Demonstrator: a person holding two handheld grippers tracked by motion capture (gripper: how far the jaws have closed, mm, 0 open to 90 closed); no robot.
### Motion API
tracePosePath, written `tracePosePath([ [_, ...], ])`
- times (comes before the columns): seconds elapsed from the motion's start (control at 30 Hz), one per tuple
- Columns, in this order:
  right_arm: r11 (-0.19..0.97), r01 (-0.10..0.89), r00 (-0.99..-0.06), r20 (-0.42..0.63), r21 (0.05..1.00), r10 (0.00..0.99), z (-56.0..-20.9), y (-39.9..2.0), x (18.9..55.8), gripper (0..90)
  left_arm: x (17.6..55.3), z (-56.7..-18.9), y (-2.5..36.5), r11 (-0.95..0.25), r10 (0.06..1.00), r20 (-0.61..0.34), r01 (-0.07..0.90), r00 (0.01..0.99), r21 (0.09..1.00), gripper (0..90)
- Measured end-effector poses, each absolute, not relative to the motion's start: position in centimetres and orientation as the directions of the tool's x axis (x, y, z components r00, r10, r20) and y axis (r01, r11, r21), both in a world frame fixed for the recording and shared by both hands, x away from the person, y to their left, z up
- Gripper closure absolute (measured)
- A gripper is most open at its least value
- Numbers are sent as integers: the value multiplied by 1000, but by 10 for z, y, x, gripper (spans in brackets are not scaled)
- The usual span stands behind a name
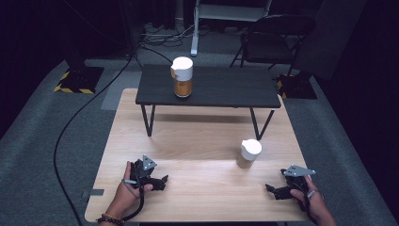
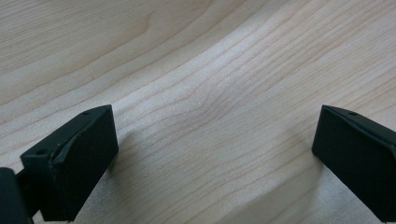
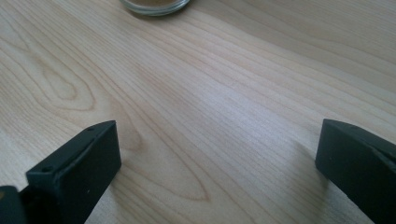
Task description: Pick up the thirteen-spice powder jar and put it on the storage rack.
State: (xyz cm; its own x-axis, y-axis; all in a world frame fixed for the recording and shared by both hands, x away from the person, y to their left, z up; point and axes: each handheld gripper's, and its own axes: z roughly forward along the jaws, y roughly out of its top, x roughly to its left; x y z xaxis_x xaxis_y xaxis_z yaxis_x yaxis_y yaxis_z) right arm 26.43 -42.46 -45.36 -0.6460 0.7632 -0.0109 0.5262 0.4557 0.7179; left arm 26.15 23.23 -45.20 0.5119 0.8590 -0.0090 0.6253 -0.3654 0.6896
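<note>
From the high view, the left tongs [image 1: 159,181] and right tongs [image 1: 274,190] are resting on the near part of the light wooden counter [image 1: 197,141], well apart, each held by a hand. A small white-lidded jar [image 1: 248,153] is standing near the right tongs, on the far side of them. A taller white-capped jar [image 1: 182,76] is sitting on a black raised shelf [image 1: 221,87] farther back.

In the left gripper view, the left tongs [image 2: 215,149] are gaping wide over bare wood.

In the right gripper view, the right tongs [image 3: 218,154] are likewise spread wide, the jar's glass base [image 3: 154,5] sitting ahead at the top edge.

Left hand-held gripper [image 1: 157,181] and right hand-held gripper [image 1: 275,189] rest low, jaws spread wide
</note>
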Motion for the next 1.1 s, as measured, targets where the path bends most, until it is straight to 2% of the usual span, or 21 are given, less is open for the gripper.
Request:
tracePosePath([
  [0.43, 437, 510, -632, -22, 741, 775, -451, -429, 257, 16, 262, -452, 232, -365, 859, -10, 626, 512, 689, 5],
  [0.67, 384, 489, -623, 6, 783, 782, -444, -432, 251, 18, 262, -452, 232, -365, 859, -10, 626, 512, 689, 4],
  [1.1, 338, 439, -601, -7, 833, 799, -438, -424, 236, 16, 262, -452, 232, -364, 859, -11, 626, 512, 690, 5],
])
